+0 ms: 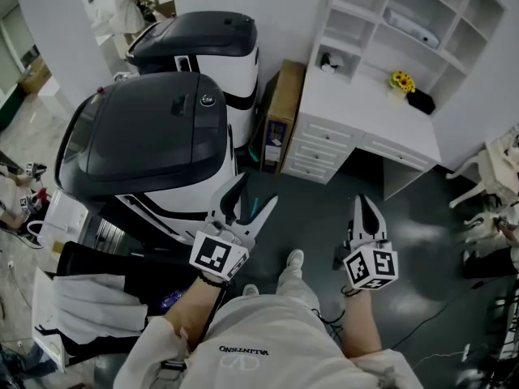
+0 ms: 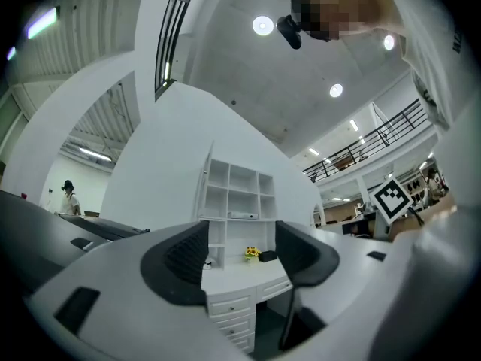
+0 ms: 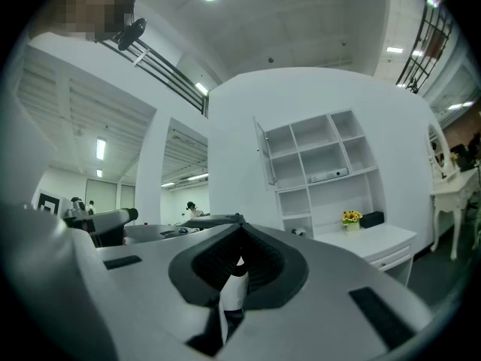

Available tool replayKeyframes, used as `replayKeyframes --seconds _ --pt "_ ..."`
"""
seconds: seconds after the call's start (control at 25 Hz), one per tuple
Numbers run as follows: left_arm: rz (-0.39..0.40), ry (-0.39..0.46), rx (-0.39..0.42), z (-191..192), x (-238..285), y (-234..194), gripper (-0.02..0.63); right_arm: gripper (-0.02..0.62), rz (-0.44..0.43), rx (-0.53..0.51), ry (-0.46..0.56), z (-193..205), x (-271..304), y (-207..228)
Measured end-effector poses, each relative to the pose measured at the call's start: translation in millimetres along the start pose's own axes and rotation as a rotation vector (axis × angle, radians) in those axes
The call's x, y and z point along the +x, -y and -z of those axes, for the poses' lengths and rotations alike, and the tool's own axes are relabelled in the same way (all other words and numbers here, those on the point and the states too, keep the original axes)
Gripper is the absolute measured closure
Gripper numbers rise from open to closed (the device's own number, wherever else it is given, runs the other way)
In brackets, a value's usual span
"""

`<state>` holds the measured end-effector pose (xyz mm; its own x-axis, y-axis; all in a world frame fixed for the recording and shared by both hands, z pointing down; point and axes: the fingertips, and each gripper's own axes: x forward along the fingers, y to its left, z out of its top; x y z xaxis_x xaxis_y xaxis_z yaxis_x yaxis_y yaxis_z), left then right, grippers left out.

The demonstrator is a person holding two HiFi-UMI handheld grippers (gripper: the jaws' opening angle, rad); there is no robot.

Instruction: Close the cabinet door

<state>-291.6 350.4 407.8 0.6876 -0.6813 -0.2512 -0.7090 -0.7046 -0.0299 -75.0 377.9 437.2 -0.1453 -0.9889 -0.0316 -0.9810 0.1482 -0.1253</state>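
**two hand-held grippers facing a white shelf cabinet with its door ajar**

seen from the head camera, a person stands on a dark grey floor (image 1: pixel 324 217) holding a gripper in each hand. the left gripper (image 1: pixel 258 189) has its two jaws spread wide. its own view (image 2: pixel 240 247) shows nothing between them, only the far furniture through the gap. the right gripper (image 1: pixel 365 201) is closed with its jaw tips meeting, and its own view (image 3: pixel 239 235) shows it holding nothing.

at the far right stands a tall white open-shelved cabinet (image 1: pixel 405 14) above a white counter with drawers (image 1: pixel 365 112). the narrow white cabinet door (image 3: pixel 265 156) hangs at the upper left edge of the shelves. it is swung outward and not closed, and the left gripper view shows it as a thin panel (image 2: pixel 204 190). it is well apart from both grippers.

on the counter, a small bunch of yellow flowers (image 1: pixel 401 81) sits just beside a small black box (image 1: pixel 420 100). to the left are two large black-and-white rounded machines (image 1: pixel 146 136), one farther than the other. a brown flat panel (image 1: pixel 280 112) leans between them and the counter.
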Motion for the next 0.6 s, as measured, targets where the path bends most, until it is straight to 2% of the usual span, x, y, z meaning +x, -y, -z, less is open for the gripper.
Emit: replayKeyframes --seconds 0.16,0.6 --pt "-0.017 -0.002 -0.016 6.9 16.0 -7.6 0.315 0.586 0.004 0.013 -0.006 7.1 14.7 13.5" --pt "-0.028 -0.021 -0.004 39.2 102.8 -25.8 0.313 0.586 -0.006 0.056 -0.010 14.6 89.8 76.2"
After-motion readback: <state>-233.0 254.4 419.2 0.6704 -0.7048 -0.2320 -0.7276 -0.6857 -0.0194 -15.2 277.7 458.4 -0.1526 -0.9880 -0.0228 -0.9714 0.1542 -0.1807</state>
